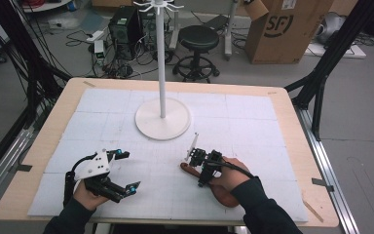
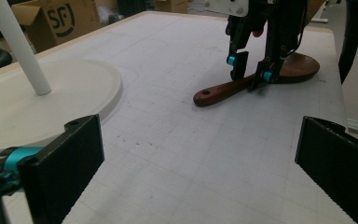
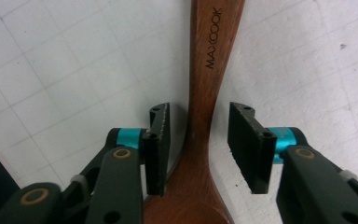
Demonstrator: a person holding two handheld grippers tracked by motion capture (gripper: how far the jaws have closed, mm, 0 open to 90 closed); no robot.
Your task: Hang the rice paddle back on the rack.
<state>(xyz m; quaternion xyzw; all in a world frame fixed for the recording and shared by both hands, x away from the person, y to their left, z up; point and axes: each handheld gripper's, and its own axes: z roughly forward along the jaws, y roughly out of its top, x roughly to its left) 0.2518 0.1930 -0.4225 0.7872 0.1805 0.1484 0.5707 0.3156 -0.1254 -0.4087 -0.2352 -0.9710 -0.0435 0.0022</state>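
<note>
A dark wooden spoon (image 1: 187, 169) lies flat on the white gridded mat, its handle pointing left and its bowl under the person's right hand. In the right gripper view the spoon (image 3: 209, 70) runs up the middle, marked MAXCOOK. My right gripper (image 3: 199, 140) points down over it and straddles the neck of the handle; a thin gap shows at each pad, so it is open. The left gripper view shows the spoon (image 2: 223, 91) with the right gripper (image 2: 249, 74) standing over it. My left gripper (image 1: 129, 170) rests at the front left, open wide and holding nothing.
A white stand with a round base (image 1: 162, 119) and a tall pole rises at the middle back of the mat (image 1: 243, 117). Beyond the wooden table edge (image 1: 175, 82) stand a black stool (image 1: 198, 39), a cardboard box (image 1: 282, 29) and computer gear.
</note>
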